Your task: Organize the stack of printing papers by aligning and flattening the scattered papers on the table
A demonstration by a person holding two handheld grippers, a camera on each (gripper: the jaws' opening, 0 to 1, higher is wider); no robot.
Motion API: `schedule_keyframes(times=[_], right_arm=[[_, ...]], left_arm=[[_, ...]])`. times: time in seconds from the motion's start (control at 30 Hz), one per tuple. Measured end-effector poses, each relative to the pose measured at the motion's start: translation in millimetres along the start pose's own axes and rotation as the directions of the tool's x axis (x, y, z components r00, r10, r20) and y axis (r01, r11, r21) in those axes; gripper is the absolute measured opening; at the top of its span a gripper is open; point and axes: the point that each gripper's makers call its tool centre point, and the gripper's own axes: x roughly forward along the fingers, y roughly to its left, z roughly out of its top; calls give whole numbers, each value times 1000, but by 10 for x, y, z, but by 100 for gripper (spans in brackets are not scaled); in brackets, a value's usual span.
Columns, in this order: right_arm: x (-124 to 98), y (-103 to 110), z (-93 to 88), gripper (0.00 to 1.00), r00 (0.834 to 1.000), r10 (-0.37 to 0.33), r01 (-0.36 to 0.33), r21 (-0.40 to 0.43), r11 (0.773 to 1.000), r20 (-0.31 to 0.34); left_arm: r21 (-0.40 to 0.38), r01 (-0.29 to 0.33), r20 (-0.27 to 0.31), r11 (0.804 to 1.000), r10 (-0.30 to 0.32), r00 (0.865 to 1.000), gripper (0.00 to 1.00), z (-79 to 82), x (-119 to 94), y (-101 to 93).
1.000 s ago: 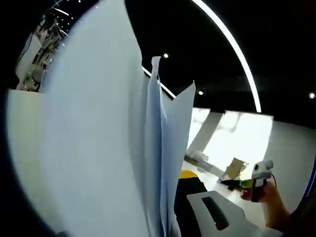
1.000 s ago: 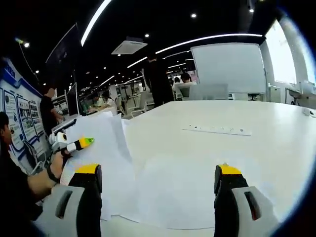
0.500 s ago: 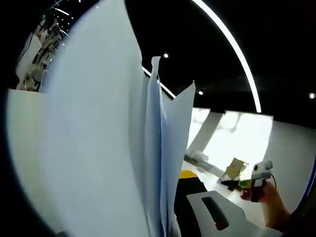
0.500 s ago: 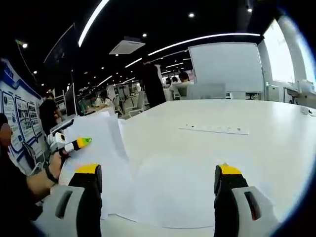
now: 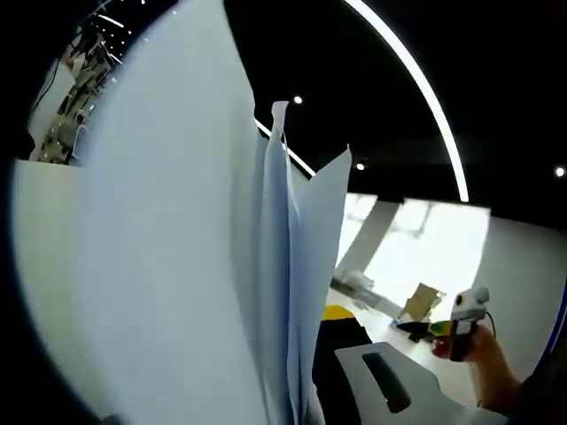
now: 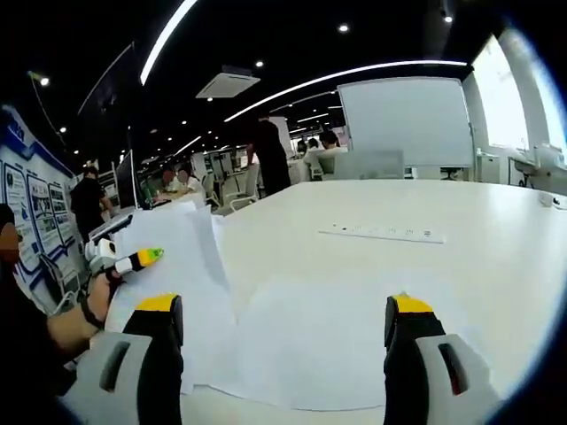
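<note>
Several white sheets of paper (image 5: 177, 266) stand upright close to the camera in the left gripper view. My left gripper (image 5: 306, 332) is shut on them; one yellow-tipped black jaw shows at the right of the sheets and the other jaw is hidden behind them. In the right gripper view the left gripper (image 6: 133, 260) holds those raised sheets (image 6: 177, 248) over the table's left side. More sheets (image 6: 301, 341) lie loosely overlapped flat on the white table (image 6: 443, 266). My right gripper (image 6: 282, 310) hovers open above them, with nothing between its jaws. A hand holds the right gripper (image 5: 461, 320).
A white power strip (image 6: 385, 234) lies further back on the table. A whiteboard (image 6: 407, 119) stands behind the far edge. Several people sit and stand at desks in the back left (image 6: 266, 155). A person's arm (image 6: 53, 328) is at the left.
Both grippers and the papers hold still. A standing person in the background of the right gripper view has shifted slightly left.
</note>
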Motion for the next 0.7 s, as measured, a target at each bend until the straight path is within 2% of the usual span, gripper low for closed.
schedule_keyframes(times=[0.33,0.7], right_arm=[[-32,-73,-51,89,1000,-17,17,12,1000,-4],[-27,-76,-63,89,1000,-16,16,15,1000,-5]], left_arm=[[-4,1,0,1000,-1,1000,6,-4,6,-11],[-4,0,-1,1000,0,1000,6,19,16,107]])
